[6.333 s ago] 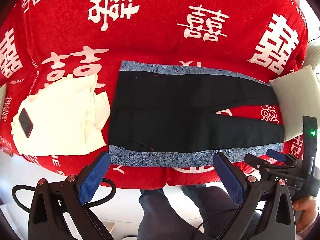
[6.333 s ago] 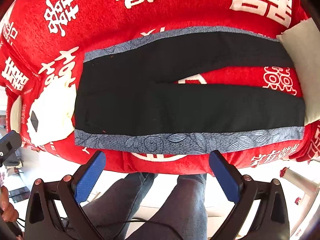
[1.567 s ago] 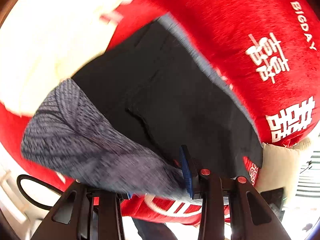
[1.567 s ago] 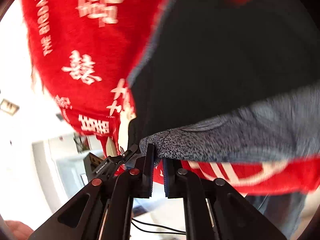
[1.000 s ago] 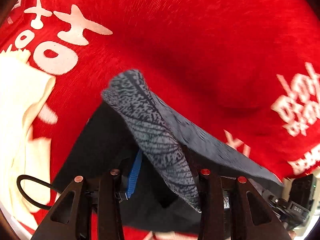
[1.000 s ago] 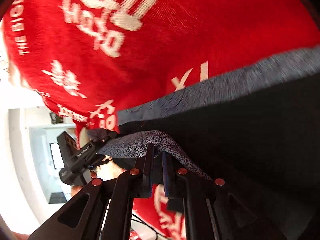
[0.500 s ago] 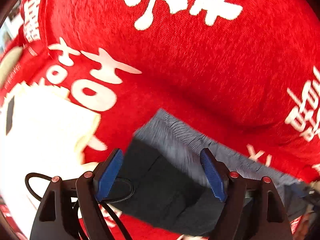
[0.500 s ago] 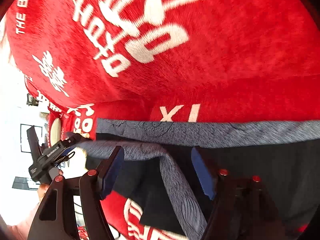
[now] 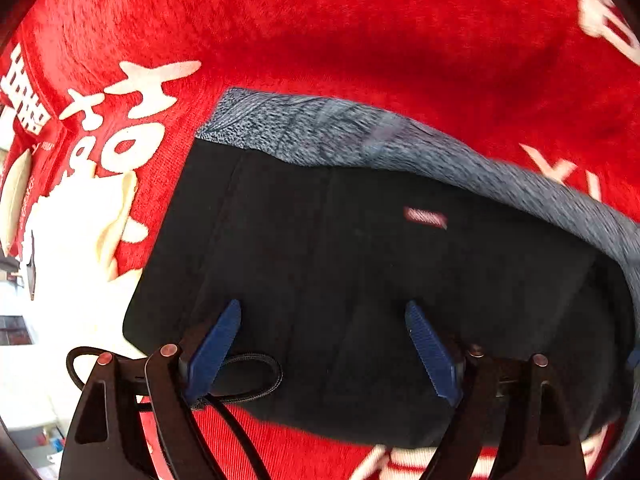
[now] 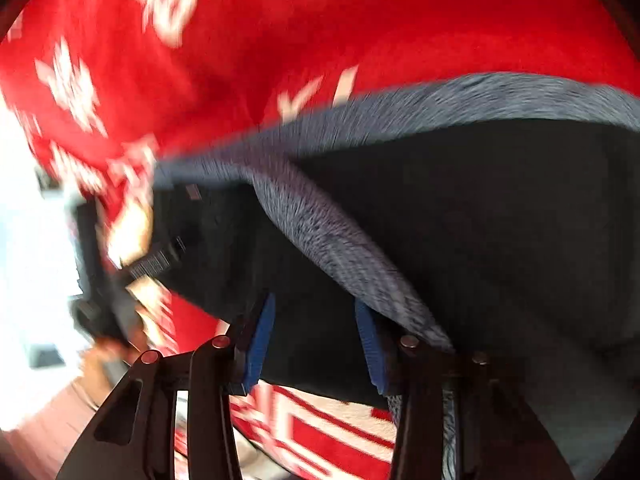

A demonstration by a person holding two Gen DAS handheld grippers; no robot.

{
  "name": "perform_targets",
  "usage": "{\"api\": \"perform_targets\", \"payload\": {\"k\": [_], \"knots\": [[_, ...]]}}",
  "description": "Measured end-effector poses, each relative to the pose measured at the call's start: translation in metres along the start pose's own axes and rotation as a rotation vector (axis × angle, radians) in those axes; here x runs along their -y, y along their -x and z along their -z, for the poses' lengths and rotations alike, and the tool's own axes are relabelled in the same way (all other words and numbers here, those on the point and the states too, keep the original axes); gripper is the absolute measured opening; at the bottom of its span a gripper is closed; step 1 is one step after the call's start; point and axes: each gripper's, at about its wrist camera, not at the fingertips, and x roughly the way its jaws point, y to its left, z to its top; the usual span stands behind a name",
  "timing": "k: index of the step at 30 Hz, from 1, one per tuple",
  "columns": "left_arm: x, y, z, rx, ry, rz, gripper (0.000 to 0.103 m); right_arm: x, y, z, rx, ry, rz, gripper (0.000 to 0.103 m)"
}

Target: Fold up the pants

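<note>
Black pants (image 9: 380, 272) with a grey patterned side stripe (image 9: 360, 136) lie folded lengthwise on the red blanket (image 9: 360, 40), one leg over the other. My left gripper (image 9: 324, 344) is open and empty, just above the waist end of the pants. In the blurred right wrist view the pants (image 10: 500, 220) show a grey stripe (image 10: 340, 240) ridged up across the black cloth. My right gripper (image 10: 314, 336) is open and empty over the near edge of the pants. The left gripper (image 10: 104, 280) and the hand holding it show at left.
A cream folded garment (image 9: 80, 260) lies on the blanket left of the pants, with a dark phone on it at the frame's left edge. The blanket's near edge runs just below both grippers. White printed characters (image 9: 136, 92) cover the blanket.
Both grippers carried the near leg over onto the far leg, then opened and let go. Since half a second ago both have pulled back toward the near edge of the pants.
</note>
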Motion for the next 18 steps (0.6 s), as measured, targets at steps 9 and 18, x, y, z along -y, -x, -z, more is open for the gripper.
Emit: {"api": "perform_targets", "payload": {"k": [9,18], "knots": [[0.059,0.052,0.060,-0.045,-0.107,0.111,0.086,0.023,0.065,0.070,0.141,-0.044,0.135,0.072],[0.172,0.095,0.116,-0.059,-0.363,0.325,0.086,0.064,0.107,0.176,0.229,-0.242,0.255,0.072]]}}
